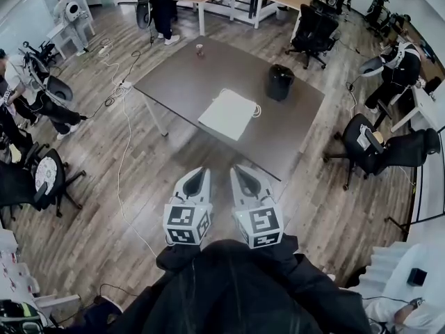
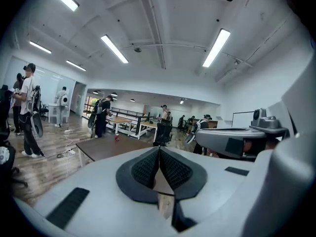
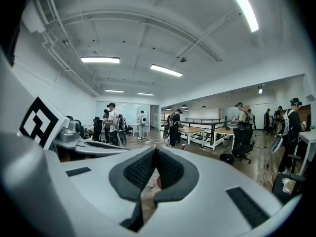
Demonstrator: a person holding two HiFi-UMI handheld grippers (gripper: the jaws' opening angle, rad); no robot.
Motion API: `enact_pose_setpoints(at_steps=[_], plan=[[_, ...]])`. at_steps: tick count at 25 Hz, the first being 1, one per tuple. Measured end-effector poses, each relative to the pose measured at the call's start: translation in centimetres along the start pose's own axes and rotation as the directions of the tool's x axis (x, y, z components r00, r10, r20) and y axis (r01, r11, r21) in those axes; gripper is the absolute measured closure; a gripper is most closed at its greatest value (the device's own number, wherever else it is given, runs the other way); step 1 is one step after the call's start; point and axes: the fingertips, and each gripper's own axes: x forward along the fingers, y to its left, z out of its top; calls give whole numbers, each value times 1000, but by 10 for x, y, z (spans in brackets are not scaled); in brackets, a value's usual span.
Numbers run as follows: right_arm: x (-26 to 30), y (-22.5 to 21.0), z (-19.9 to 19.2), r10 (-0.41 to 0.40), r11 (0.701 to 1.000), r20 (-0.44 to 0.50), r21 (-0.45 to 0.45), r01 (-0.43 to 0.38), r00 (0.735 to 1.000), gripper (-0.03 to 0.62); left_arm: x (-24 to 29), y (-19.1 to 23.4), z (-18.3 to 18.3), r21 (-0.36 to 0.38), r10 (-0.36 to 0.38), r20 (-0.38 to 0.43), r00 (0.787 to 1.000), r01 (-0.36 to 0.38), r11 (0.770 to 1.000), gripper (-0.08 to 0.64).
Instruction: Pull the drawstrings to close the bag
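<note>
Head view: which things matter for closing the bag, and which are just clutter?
Job: flat white fabric drawstring bag on the dark table; left gripper and right gripper, both shut, empty, away from the bag.
Lying about: black cylindrical container; small red can.

The head view looks steeply down on the distant tabletop (image 1: 208, 68); both gripper views, near level, share it.

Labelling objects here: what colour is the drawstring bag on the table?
White; the drawstring bag shows best in the head view.
</note>
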Motion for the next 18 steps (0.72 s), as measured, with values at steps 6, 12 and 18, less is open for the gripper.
enact_pose_setpoints(at_steps=[6,12,18], plan=[[4,19,-13,12,1000,-40,9,-12,999,571,-12,10,-16,-15,-3,-31,1000,2,1000,528],[16,40,-35,11,1000,-99,12,-10,995,571,-22,36,-37,-48,13,-68,998,-17,999,528],[23,56,-43,-6,1000,-128,14,7,992,571,-31,52,-44,-58,-4,-82,997,-1,998,528]])
